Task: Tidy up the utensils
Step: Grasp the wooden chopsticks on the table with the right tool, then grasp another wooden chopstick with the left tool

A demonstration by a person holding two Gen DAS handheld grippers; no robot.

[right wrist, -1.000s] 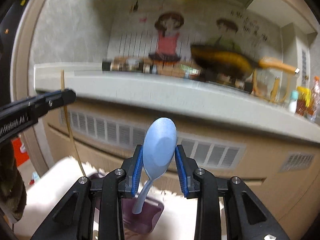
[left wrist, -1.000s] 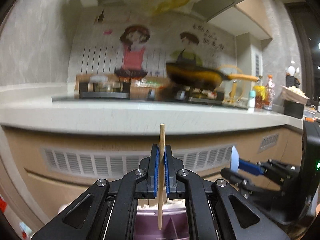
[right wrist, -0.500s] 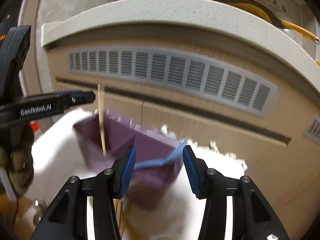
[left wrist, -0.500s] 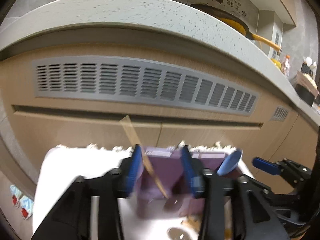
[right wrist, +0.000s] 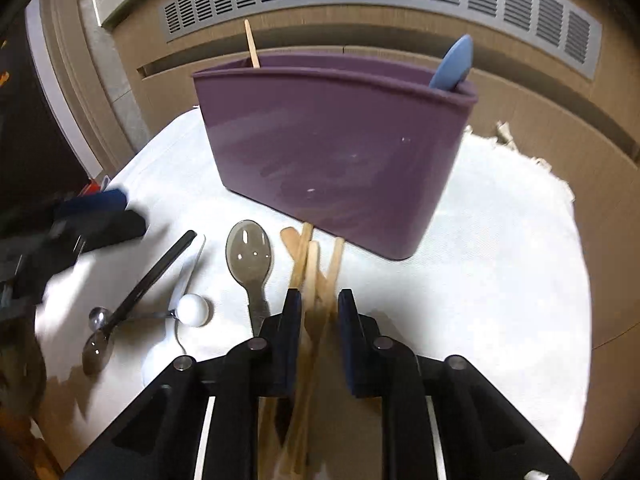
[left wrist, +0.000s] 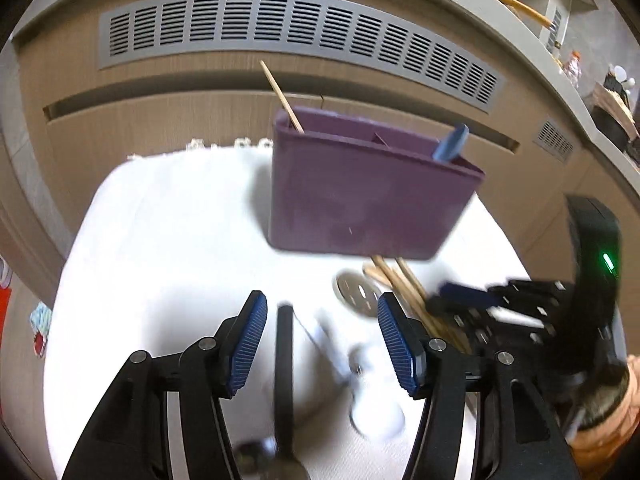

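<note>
Now both claws tilt down: left claw [left wrist: 320, 336] apart, just opened; right claw [right wrist: 319, 320] just narrowed around wooden sticks [right wrist: 316, 264], grip unclear.

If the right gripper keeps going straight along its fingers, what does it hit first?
Most likely the wooden chopsticks lying on the white cloth: they already run between the right gripper's fingers. Past them stands the purple holder. Depth is unclear.

Two black plastic two-finger grippers [left wrist: 322, 334] [right wrist: 319, 322] with ribbed blue finger pads [left wrist: 248, 342], silver screws at their joints; one body shows a green light.
</note>
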